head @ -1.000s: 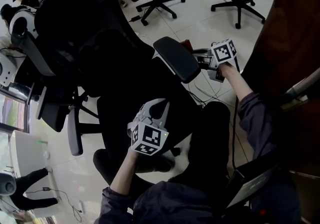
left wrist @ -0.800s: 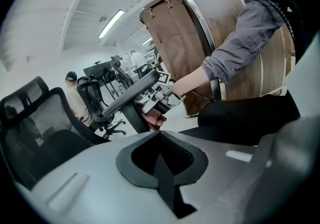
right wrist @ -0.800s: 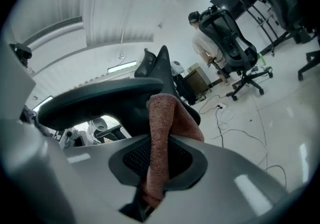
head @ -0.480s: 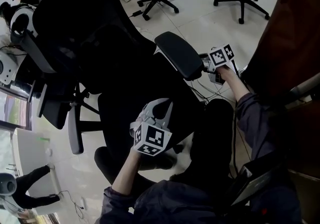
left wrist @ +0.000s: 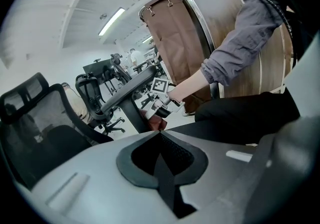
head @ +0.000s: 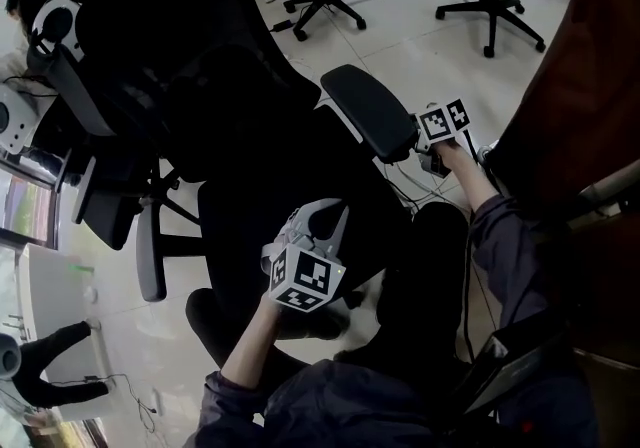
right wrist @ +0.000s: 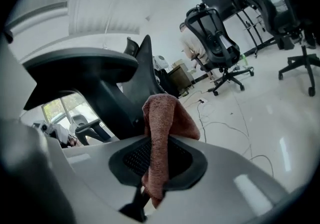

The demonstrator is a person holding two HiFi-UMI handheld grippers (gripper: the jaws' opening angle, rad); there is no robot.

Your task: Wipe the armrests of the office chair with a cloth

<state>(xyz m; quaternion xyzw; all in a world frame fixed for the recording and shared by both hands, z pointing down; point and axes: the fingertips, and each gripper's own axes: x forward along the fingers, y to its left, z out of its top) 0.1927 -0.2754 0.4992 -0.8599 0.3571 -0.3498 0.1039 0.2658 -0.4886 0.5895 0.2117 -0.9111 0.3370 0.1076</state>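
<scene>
The office chair (head: 230, 136) is viewed steeply from above by the head camera. Each gripper camera is mounted close behind its own fingers and faces along them. The armrest (head: 370, 111), just ahead of the fingers of the right gripper (head: 425, 141), is shared by all three views.

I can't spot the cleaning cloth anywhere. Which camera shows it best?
The right gripper view: the cloth, pinkish, fills its centre, pinched in the right tongs. The left gripper view shows only a small reddish bit of it, far off; in the head view I can't make it out.
</scene>
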